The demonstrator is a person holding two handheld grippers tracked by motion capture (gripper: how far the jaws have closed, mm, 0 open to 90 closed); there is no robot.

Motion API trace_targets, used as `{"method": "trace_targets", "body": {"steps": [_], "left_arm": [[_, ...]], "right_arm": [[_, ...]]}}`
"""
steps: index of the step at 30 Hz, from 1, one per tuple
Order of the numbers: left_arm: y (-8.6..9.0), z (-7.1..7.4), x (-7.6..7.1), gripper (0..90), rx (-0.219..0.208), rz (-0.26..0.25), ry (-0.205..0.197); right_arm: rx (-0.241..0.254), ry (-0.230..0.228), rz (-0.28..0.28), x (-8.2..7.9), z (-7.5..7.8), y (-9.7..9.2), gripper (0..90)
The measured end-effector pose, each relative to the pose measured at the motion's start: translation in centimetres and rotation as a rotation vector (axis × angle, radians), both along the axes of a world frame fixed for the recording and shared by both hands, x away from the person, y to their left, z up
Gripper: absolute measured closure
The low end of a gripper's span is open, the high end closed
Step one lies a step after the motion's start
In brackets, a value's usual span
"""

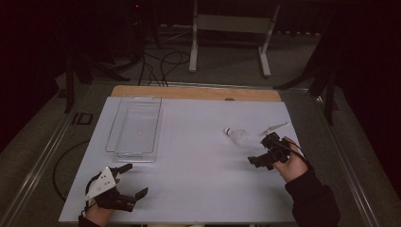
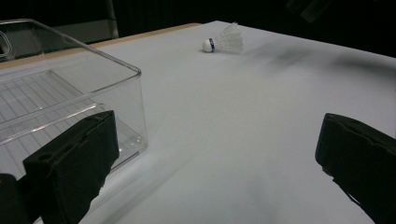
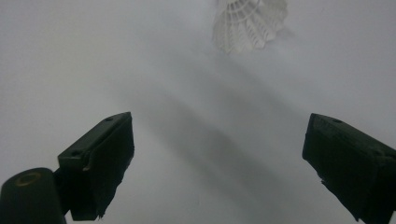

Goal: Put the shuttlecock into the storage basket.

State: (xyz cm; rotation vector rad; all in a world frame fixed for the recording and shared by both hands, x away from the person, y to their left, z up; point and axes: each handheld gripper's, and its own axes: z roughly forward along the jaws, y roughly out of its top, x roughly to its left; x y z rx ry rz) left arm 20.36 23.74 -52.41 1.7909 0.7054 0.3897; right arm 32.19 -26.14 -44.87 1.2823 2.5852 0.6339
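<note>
White feathered shuttlecock (image 1: 235,135) with rounded cork tip and blue band seen lying on its side on white counter (image 1: 198,170), toward right edge. Right gripper (image 1: 264,150) held near it, fingers spread apart. Left gripper (image 1: 128,179) at near-left corner, fingers apart, beside clear plastic bin (image 1: 135,125).

The room is dim, with dark curtains or walls at the back and sides. The floor (image 1: 227,66) is grey carpet. A white-topped table (image 1: 198,156) fills the middle, its far edge a bare wooden strip (image 1: 194,92). Behind it stands a pale metal frame (image 1: 231,33) on two legs. Black cables (image 1: 158,64) loop over the floor near it, and dark stand legs (image 1: 78,71) rise at both sides.
</note>
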Motion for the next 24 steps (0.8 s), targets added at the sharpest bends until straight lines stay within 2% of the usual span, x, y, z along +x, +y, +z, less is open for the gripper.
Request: {"method": "trace_targets", "body": {"steps": [1, 8, 9, 10, 11, 12, 16, 19, 24], "left_arm": [[0.0, 0.0, 0.0, 0.2, 0.000, 0.000, 0.000], [0.0, 0.0, 0.0, 0.2, 0.001, -0.002, 0.000], [0.0, 0.0, 0.0, 0.2, 0.002, -0.002, 0.000], [0.0, 0.0, 0.0, 0.2, 0.002, -0.002, 0.000], [0.0, 0.0, 0.0, 0.2, 0.002, -0.001, 0.000], [0.0, 0.0, 0.0, 0.2, 0.002, -0.001, 0.000], [0.0, 0.0, 0.0, 0.2, 0.003, -0.002, 0.001], [0.0, 0.0, 0.0, 0.2, 0.003, -0.002, 0.001], [0.0, 0.0, 0.0, 0.2, 0.002, -0.002, 0.001]], "right_arm": [[-0.005, 0.023, -0.007, 0.2, -0.2, 0.1, 8.9], [-0.030, 0.059, -0.013, 0.7, -0.7, 0.2, 9.0], [-0.028, 0.086, -0.013, 1.0, -1.0, 0.2, 9.1], [-0.028, 0.086, -0.013, 1.0, -1.0, 0.2, 9.1], [-0.028, 0.119, -0.008, 1.2, -1.3, 0.2, 9.2], [-0.028, 0.119, -0.008, 1.2, -1.3, 0.2, 9.2], [-0.045, 0.179, -0.001, 1.6, -1.9, 0.5, 9.2], [-0.058, 0.202, -0.005, 1.9, -2.1, 0.8, 9.2], [-0.093, 0.213, -0.004, 2.3, -2.4, 1.2, 9.2]]}}
